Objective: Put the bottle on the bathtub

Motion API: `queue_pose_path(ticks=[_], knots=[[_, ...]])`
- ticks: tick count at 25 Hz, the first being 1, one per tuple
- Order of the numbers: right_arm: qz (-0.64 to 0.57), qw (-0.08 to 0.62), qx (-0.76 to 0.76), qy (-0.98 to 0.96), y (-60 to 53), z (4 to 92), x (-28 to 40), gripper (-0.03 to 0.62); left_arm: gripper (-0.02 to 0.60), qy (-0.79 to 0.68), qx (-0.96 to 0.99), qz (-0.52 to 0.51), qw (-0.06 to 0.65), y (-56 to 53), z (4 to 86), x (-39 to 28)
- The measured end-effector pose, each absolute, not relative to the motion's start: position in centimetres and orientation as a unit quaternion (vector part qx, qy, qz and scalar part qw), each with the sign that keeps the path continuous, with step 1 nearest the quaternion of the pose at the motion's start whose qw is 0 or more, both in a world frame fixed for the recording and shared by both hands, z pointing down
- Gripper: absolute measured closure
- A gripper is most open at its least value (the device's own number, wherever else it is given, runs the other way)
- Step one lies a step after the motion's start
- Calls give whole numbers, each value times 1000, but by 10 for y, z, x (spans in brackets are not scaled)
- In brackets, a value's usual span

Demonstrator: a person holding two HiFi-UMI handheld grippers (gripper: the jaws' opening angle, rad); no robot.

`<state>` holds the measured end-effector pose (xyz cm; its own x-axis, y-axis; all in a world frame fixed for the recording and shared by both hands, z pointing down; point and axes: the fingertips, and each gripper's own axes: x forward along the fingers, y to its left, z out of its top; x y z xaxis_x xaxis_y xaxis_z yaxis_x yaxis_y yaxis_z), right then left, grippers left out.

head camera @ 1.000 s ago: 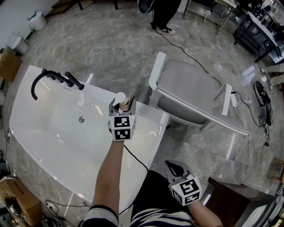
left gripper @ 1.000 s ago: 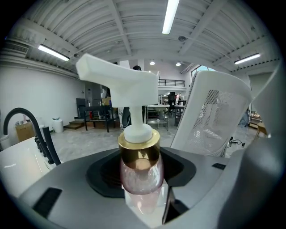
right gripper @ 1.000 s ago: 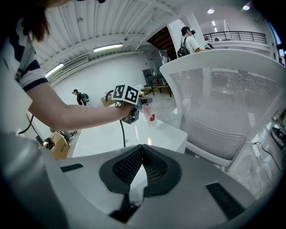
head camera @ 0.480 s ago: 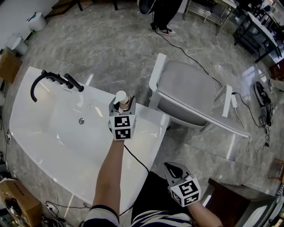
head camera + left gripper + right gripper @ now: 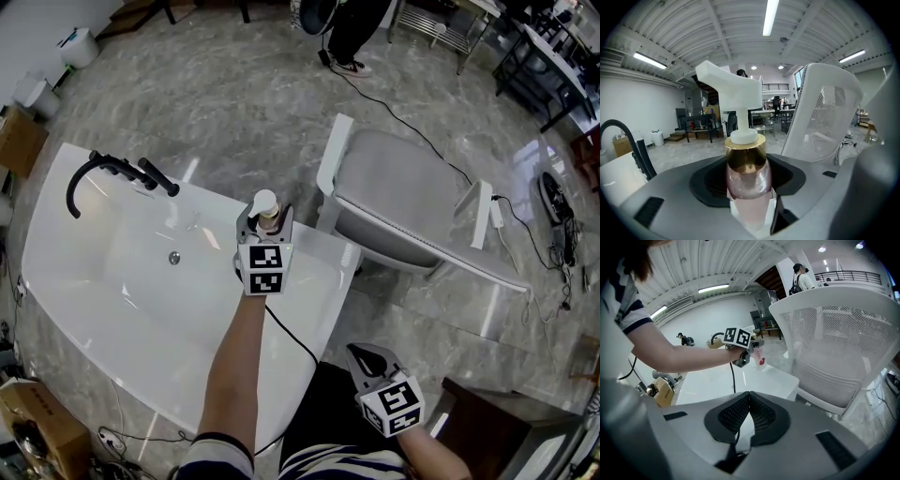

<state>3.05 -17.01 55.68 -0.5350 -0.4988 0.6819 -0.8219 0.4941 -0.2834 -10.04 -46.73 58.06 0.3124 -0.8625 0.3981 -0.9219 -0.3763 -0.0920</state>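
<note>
A pink pump bottle [image 5: 746, 180] with a gold collar and white pump head stands upright between the jaws of my left gripper [image 5: 267, 220], which is shut on it. In the head view the bottle [image 5: 266, 210] is held over the far right corner of the white bathtub [image 5: 112, 309]; whether its base touches the rim is hidden. The right gripper view shows the same bottle [image 5: 759, 355] at the tub's corner. My right gripper [image 5: 367, 357] is low near my lap, jaws shut with nothing between them [image 5: 749, 420].
A black faucet [image 5: 103, 169] curves over the tub's far left rim. A white mesh chair [image 5: 403, 211] lies tipped right beside the tub corner. A cable [image 5: 295, 342] hangs from my left gripper. Cardboard boxes [image 5: 19, 131] stand at the left.
My left gripper has carried the bottle slightly right and farther toward the tub's far corner. The right gripper has stayed put.
</note>
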Motion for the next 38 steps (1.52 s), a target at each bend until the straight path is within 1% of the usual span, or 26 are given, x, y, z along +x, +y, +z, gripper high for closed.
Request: queue_pose_path(ticks=[11, 18, 25, 28, 38], knots=[[299, 268, 397, -826, -172, 555, 25, 568, 350, -552, 806, 199, 77, -466, 581, -101], [297, 265, 395, -828, -178, 555, 17, 568, 327, -553, 803, 200, 92, -464, 582, -103], [294, 265, 392, -831, -178, 552, 11, 568, 327, -541, 810, 205, 94, -462, 582, -102], [293, 265, 391, -831, -178, 553, 11, 568, 315, -544, 808, 205, 94, -460, 583, -106], [282, 257, 372, -847, -180, 551, 6, 568, 308, -549, 803, 205, 110, -431, 582, -114]])
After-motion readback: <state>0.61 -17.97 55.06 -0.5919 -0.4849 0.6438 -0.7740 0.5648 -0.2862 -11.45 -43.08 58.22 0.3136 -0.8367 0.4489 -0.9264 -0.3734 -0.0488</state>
